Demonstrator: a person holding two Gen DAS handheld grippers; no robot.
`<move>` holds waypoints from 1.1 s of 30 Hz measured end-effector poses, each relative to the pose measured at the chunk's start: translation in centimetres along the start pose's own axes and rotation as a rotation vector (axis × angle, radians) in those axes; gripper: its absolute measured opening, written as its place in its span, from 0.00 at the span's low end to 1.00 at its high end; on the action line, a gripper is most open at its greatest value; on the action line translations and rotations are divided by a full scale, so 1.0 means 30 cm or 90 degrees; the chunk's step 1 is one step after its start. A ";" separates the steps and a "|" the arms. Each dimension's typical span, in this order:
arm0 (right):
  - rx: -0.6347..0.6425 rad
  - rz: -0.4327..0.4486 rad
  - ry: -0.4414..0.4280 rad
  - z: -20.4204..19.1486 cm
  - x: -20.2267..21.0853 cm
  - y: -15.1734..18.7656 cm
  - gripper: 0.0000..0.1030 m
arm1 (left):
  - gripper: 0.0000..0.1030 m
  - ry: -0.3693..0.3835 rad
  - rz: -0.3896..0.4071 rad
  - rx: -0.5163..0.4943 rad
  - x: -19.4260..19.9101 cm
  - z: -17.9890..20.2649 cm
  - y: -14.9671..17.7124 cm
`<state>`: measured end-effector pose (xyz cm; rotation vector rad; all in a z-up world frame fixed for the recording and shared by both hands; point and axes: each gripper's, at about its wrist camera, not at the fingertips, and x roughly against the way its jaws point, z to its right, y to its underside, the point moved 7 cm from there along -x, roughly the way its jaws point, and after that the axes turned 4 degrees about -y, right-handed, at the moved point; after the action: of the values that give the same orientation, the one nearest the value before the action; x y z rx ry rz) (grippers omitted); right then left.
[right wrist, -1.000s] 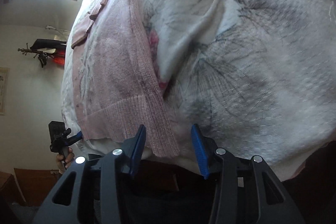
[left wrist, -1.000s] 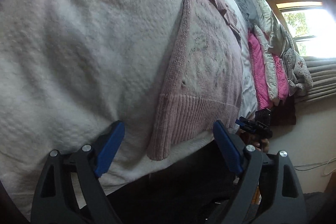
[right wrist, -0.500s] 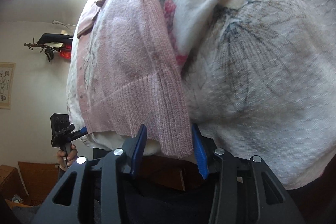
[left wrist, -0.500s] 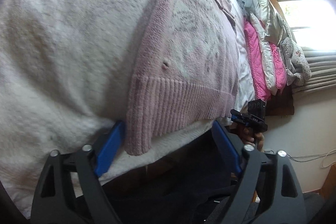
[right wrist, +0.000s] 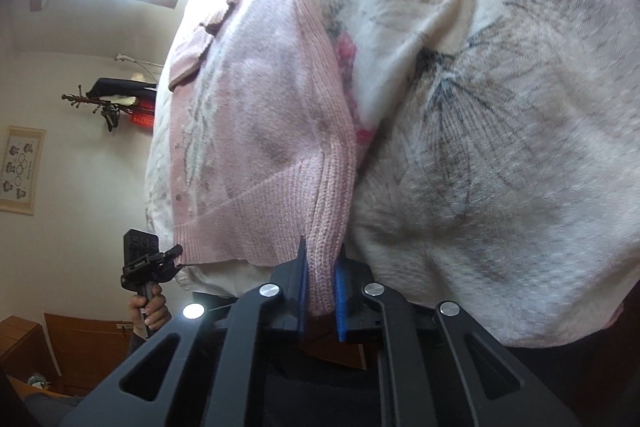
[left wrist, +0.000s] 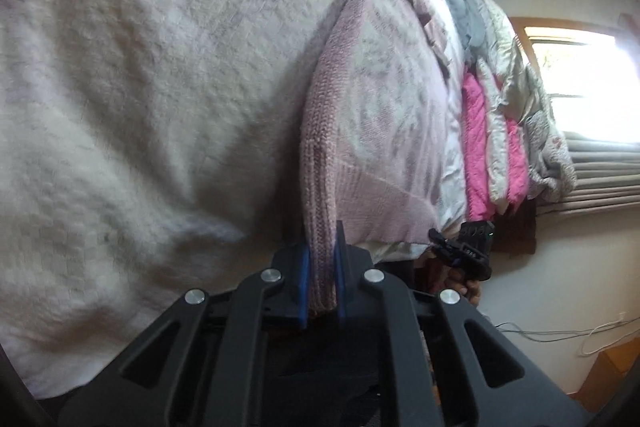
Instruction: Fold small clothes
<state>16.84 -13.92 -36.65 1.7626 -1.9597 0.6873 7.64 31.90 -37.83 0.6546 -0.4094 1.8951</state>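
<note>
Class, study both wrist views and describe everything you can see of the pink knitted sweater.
The pink sweater is a soft knit with a ribbed hem and a faint grey pattern on its front. It lies spread flat on a white textured bedcover, hem at the bed's edge. The left gripper and the right gripper each pinch one bottom corner of the hem.

Knit wool, textured cloth, matt plastic

The pink cardigan [left wrist: 372,115] is ribbed knit, fuzzy at the hem; the white blanket [left wrist: 152,87] is rough, waffle-textured cloth. The left gripper [left wrist: 320,279] is matt black plastic with blue pads [left wrist: 304,279] and shiny metal bolts [left wrist: 270,275].
</note>
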 end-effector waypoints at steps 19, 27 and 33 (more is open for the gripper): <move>-0.016 0.080 -0.157 -0.212 0.140 -0.118 0.09 | 0.07 0.187 0.088 -0.002 0.208 0.272 -0.065; -0.006 0.111 -0.202 -0.318 0.205 -0.244 0.09 | 0.07 0.225 0.110 0.002 0.264 0.347 -0.146; -0.002 0.130 -0.216 -0.378 0.224 -0.361 0.09 | 0.07 0.247 0.127 0.021 0.307 0.370 -0.259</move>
<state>26.62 -13.13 -22.68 1.7867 -2.3884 0.4691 14.74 35.59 -23.54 0.2618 -0.1987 2.1640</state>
